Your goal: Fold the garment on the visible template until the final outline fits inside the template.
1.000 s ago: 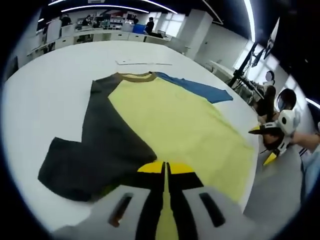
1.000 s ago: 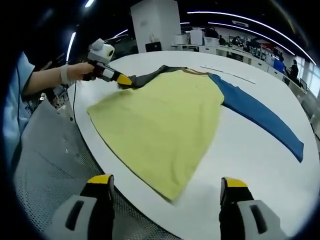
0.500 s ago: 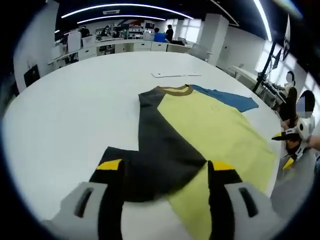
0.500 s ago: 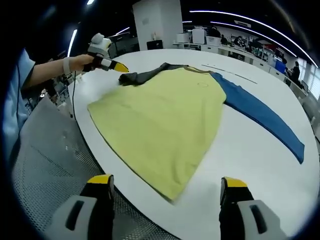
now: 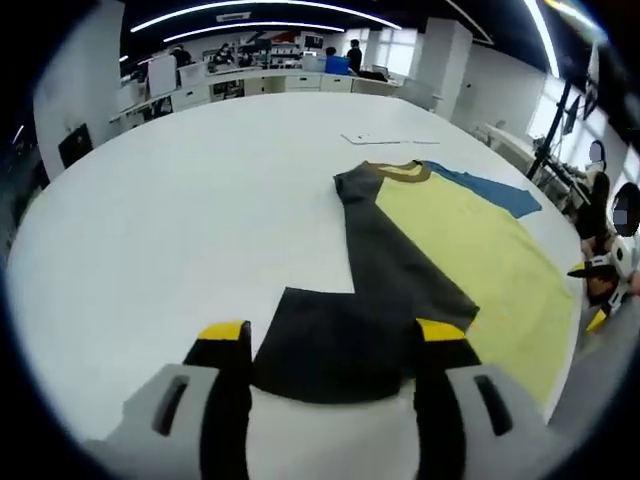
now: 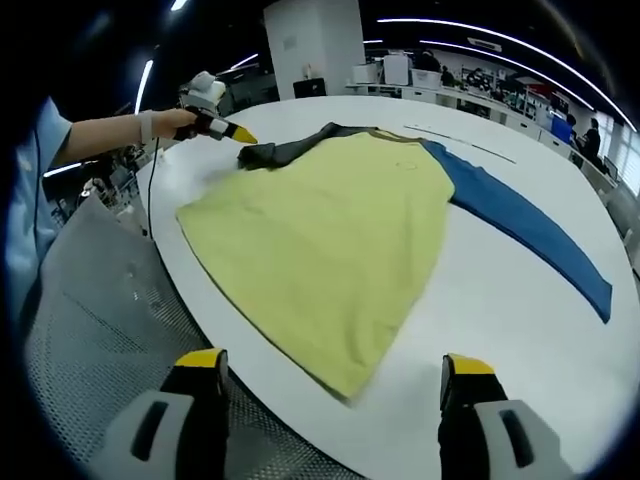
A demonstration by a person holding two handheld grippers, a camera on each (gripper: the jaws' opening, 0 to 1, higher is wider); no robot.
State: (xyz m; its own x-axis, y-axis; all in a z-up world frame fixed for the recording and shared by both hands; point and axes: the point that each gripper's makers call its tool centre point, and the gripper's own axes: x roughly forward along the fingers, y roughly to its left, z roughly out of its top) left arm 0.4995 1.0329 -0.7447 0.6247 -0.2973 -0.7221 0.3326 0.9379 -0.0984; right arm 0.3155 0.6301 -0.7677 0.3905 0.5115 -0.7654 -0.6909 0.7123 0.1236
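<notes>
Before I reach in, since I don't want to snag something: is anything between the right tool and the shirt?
Nothing visible: only bare white table lies between the open right tool and the shirt.

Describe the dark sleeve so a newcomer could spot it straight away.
Start from the big white round table, where a shirt with a yellow body lies flat. Follow the yellow panel to the side nearest the left tongs: the dark sleeve lies there, its end between those open tongs. It is charcoal, while the opposite sleeve is blue.
</notes>
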